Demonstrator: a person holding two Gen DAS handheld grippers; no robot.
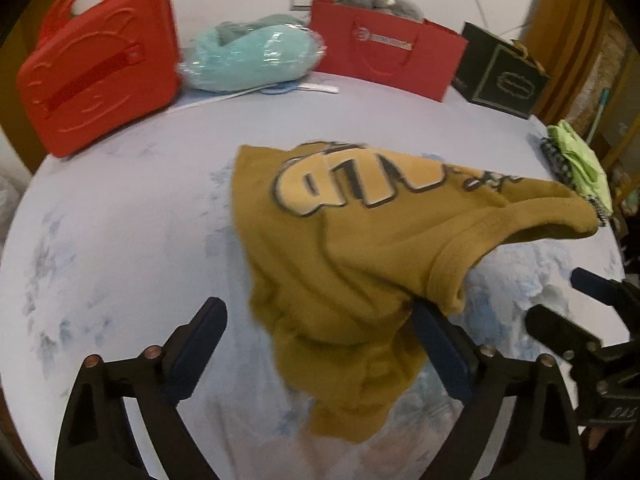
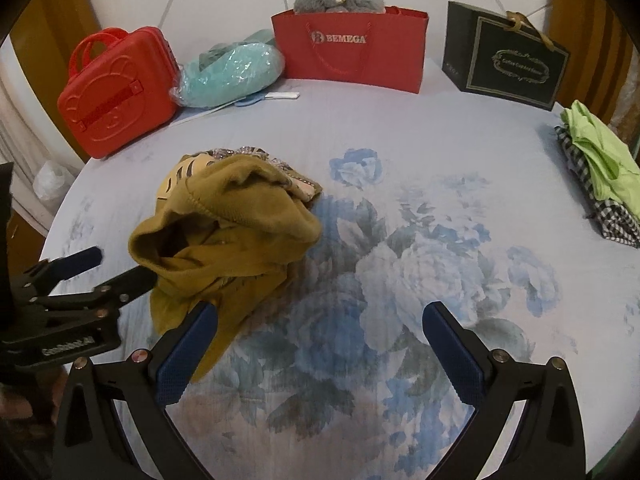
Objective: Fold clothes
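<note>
A: Item one, the garment?

B: One mustard-brown shirt, crumpled, printed with large pale block letters. It lies on the left-centre part of the bed sheet, which is pale blue with a big blue flower print. In the right wrist view the shirt is a loose heap with a ribbed hem turned upward.

A: Item two, the left gripper?

B: Left gripper, black frame with blue pads, jaws spread wide. The shirt drapes over the tip of its right-hand finger; the other finger is clear of the cloth. The jaws are not closed on anything. Seen from the right wrist camera, the left gripper enters from the left edge, one fingertip at the heap.

A: Item three, the right gripper?

B: Right gripper, same build, jaws wide apart, over the flower print with nothing between them. Its left-hand finger overlaps the lower edge of the shirt in the picture; contact cannot be judged. In the left wrist view the right gripper shows at the right edge.

A: Remaining stock along the far side?

B: One red hard case with a bear embossed on it, standing at far left. Beside it, a teal bundle in clear plastic wrap. Then a red paper bag holding something grey and furry, and a black gift bag at far right. At the right edge, a light green garment on top of a black-and-white checked cloth, well apart from the shirt.
</note>
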